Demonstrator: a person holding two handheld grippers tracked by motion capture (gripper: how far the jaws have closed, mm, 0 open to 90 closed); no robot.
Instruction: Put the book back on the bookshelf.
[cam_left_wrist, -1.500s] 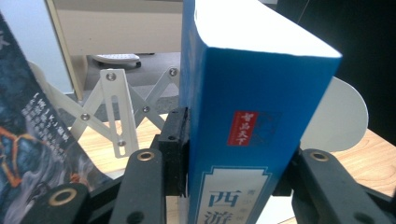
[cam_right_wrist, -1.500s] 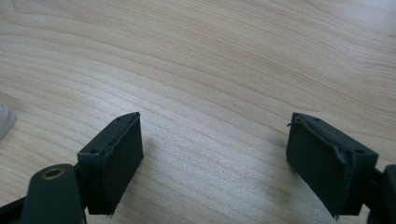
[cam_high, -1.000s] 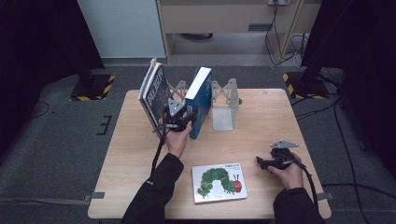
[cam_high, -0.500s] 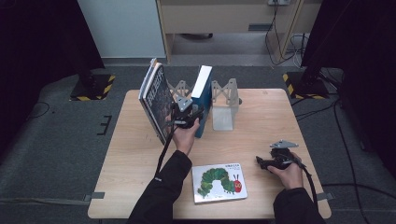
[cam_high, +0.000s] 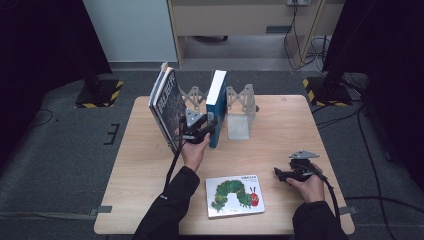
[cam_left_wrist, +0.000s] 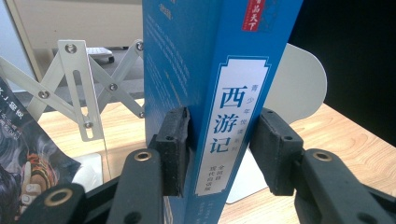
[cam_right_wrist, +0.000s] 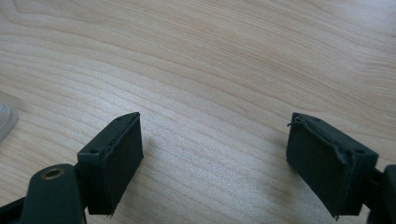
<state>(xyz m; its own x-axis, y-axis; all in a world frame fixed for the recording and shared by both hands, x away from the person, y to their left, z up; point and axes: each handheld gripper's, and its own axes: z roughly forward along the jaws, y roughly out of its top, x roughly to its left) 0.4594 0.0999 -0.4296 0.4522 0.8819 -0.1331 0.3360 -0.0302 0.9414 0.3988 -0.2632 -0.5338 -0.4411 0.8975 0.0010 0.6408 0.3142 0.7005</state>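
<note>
A blue book (cam_high: 217, 107) with Chinese lettering on its spine (cam_left_wrist: 219, 70) stands upright on the table, in the metal scissor-type book rack (cam_high: 240, 100). My left gripper (cam_high: 210, 130) is shut on the lower spine, with one pad on each cover (cam_left_wrist: 219, 149). A dark-covered book (cam_high: 167, 107) leans at the rack's left end, just left of that hand. My right gripper (cam_high: 279, 174) rests near the table's right front, open, its jaws (cam_right_wrist: 215, 158) spread over bare wood with nothing between them.
A picture book with a green caterpillar (cam_high: 234, 195) lies flat near the front edge between the two arms. A white bookend plate (cam_high: 237, 127) stands right of the blue book. The wooden table (cam_high: 300, 125) is bare at its right side.
The blue book, tilted a second ago, has been swung upright into the rack by my left gripper. The right gripper has stayed put.
</note>
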